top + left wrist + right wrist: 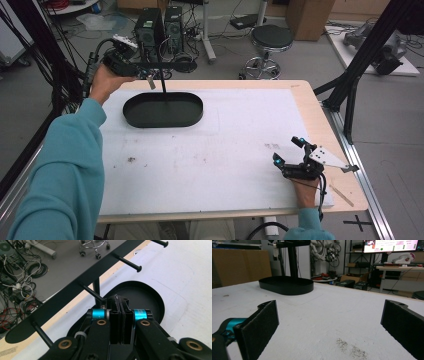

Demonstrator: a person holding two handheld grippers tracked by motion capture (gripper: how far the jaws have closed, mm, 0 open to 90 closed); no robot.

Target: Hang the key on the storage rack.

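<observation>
One black stand [163, 107] sits near the table's [305, 95] far left corner: an oval tray base, bare inside, a single upright post [163, 80] and a crossbar [75, 287] carrying four pegs [127, 263]. The base's long axis runs along the far edge. The left gripper [119, 305], jaws pressed together, pinches one peg. The right gripper [289, 151] rests near the right edge, jaws spread wide.

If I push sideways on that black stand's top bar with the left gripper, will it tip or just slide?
Probably it resists tipping: the stand sits on a wide oval tray base, low and flat on the table. Still, the thin upright post puts the bar high, so a push there has leverage. The left gripper, shut on a peg, likely meets stiff metal that would slide rather than bend.
</observation>
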